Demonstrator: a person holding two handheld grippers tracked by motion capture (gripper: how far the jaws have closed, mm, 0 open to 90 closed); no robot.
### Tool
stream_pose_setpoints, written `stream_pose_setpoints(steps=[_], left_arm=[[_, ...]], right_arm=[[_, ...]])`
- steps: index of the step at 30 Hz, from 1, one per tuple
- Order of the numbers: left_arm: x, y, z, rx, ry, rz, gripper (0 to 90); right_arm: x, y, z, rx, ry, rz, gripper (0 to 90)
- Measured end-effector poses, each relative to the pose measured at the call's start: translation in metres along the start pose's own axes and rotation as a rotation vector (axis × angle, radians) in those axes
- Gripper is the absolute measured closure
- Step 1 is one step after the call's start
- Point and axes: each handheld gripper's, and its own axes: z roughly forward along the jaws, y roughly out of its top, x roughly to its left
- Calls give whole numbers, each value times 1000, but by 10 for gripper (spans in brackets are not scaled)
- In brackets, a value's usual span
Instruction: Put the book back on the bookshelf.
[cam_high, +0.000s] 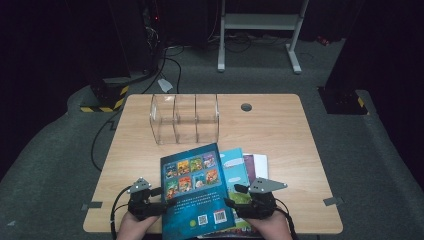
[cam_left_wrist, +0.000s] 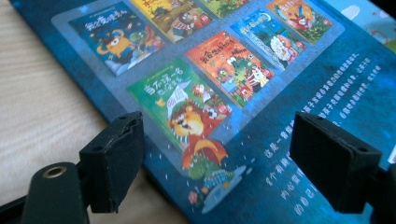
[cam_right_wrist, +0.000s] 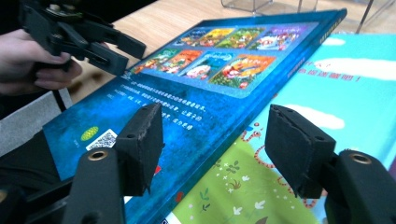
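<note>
A blue picture book (cam_high: 197, 190) (cam_left_wrist: 261, 93) (cam_right_wrist: 210, 93) lies on top of a small stack at the table's near edge, back cover up. My left gripper (cam_high: 162, 197) (cam_left_wrist: 215, 154) is at the book's left edge, jaws wide apart, one over the wood and one over the cover. My right gripper (cam_high: 232, 196) (cam_right_wrist: 215, 144) is at the book's right edge with the spine running between its spread jaws; neither pad presses on it. The spine sits a little above the light-blue book (cam_high: 235, 167) (cam_right_wrist: 336, 93) under it. The right gripper view also shows the left gripper (cam_right_wrist: 116, 51) in a hand.
A clear acrylic organizer (cam_high: 185, 117) (cam_right_wrist: 261, 4) with upright dividers stands at the back of the wooden table (cam_high: 280, 130). A purple and a white book (cam_high: 255, 165) stick out from under the stack. A cable hole (cam_high: 246, 107) is at back right.
</note>
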Motion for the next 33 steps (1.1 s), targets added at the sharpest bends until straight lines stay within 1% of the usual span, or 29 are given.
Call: stream_pose_setpoints(steps=[1,2,3,5,6,7,9,10,12,13,14,15,17,18,20,22,23,26,28,30,31,32,33], left_arm=[[0,0,0,0,0,0,182],[0,-2,0,10,17,-6,182],[2,-5,2,33,31,-13,163],[4,-7,4,51,28,-14,162],[4,-7,4,51,28,-14,154],[5,-7,5,47,16,-34,155],[5,-7,6,48,13,-32,152],[5,-7,6,46,13,-32,152],[5,-7,6,46,4,-41,152],[5,-7,6,46,4,-41,152],[6,-7,6,48,-3,-49,149],[7,-7,6,47,-8,-54,146],[7,-7,6,40,-14,-59,145],[7,-8,6,28,-9,-65,143],[7,-8,6,30,-6,-59,143],[5,-8,7,27,4,-54,147],[5,-8,8,25,11,-52,149],[5,-7,8,23,23,-45,180],[5,-7,9,21,12,-55,211],[5,-7,9,19,7,-55,251],[4,-6,10,13,1,-59,251],[2,-6,12,11,-5,-49,259],[0,-5,13,5,-5,-51,262]], right_arm=[[1,1,0,8,-10,-2,366],[1,1,0,8,-10,-2,366],[3,2,1,29,-33,-9,364],[3,2,2,41,-45,-7,364],[3,2,2,41,-45,-7,364],[4,2,3,49,-58,-7,364],[5,3,4,55,-64,-9,363],[5,2,5,59,-73,-18,362],[7,3,5,73,-89,-20,361],[7,3,5,73,-89,-20,361],[8,5,4,72,-100,-10,343],[7,6,3,66,-100,-4,359],[7,7,2,60,-96,-2,362],[6,8,1,62,-104,0,355],[5,8,1,65,-109,5,340],[0,6,4,83,-118,44,308],[0,5,4,77,-120,46,313],[1,5,5,74,-127,37,311],[2,5,5,73,-129,28,311],[3,4,6,73,-132,27,311],[3,4,6,73,-132,27,311],[3,4,6,71,-135,25,312],[3,4,6,70,-133,25,312]])
